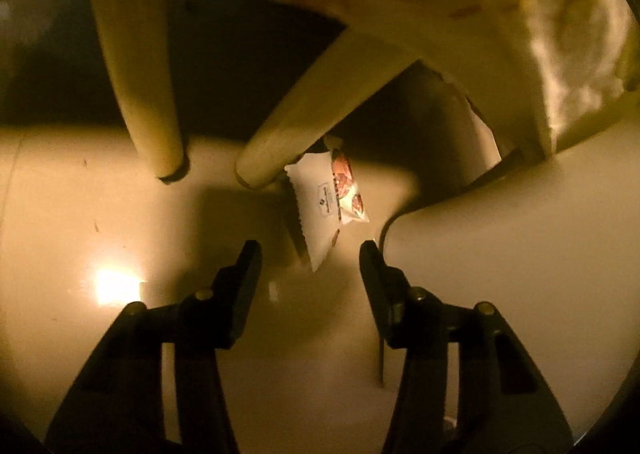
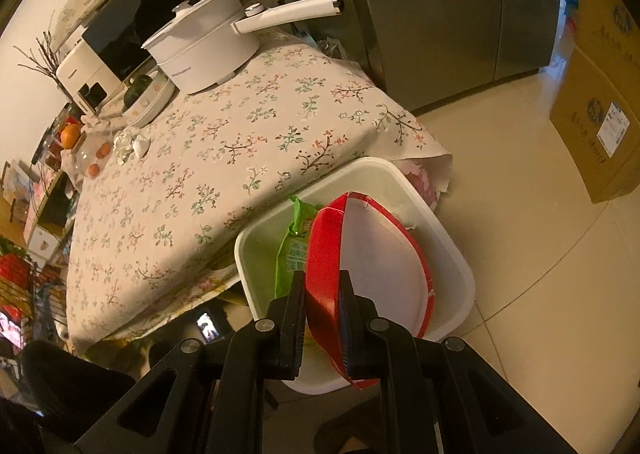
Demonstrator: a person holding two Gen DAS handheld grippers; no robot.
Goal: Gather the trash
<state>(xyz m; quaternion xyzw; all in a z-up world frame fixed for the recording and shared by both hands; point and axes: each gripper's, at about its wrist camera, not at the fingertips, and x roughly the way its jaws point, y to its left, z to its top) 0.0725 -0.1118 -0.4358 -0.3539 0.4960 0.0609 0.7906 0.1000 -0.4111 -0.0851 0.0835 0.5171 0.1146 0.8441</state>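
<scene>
In the left wrist view a white snack wrapper with a picture of red food lies on the shiny floor, against a pale chair leg. My left gripper is open and empty, low over the floor, just short of the wrapper. In the right wrist view my right gripper is shut on a flattened red-and-white carton, held over a white bin. A green wrapper stands inside the bin.
A second chair leg stands left of the wrapper, with the seat underside above. A floral-cloth table with a white pot stands beside the bin. A grey fridge and cardboard boxes border the tiled floor.
</scene>
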